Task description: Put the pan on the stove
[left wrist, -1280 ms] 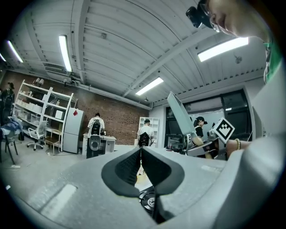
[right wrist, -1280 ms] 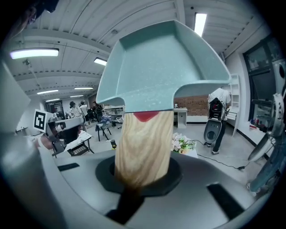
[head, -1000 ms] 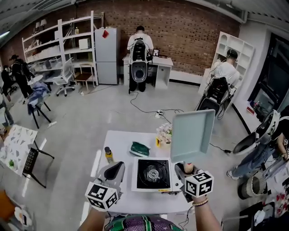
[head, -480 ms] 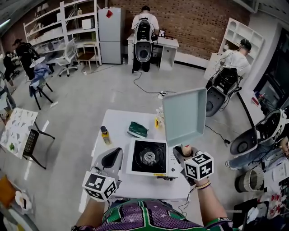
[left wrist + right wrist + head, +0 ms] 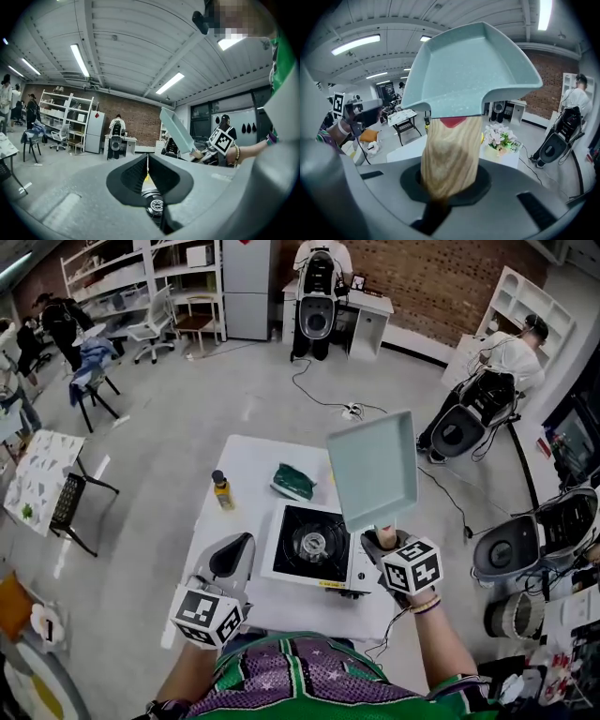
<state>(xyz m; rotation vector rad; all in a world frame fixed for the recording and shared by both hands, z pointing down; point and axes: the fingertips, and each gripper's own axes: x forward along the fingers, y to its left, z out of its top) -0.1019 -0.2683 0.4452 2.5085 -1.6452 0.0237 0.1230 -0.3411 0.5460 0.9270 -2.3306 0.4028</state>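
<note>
Pan [image 5: 372, 470] clamped in right claw [image 5: 382, 542].

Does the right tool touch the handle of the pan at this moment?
Touching. The right gripper view shows the right tool closed on the wooden handle of the pan, which sits between its jaws.

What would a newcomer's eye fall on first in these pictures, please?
The pale green square pan with a wooden handle stands out first, held tilted upward in the right gripper. Below and left of it in the head view sits the black-topped white gas stove on the white table, with the shut, empty left gripper at its left.
</note>
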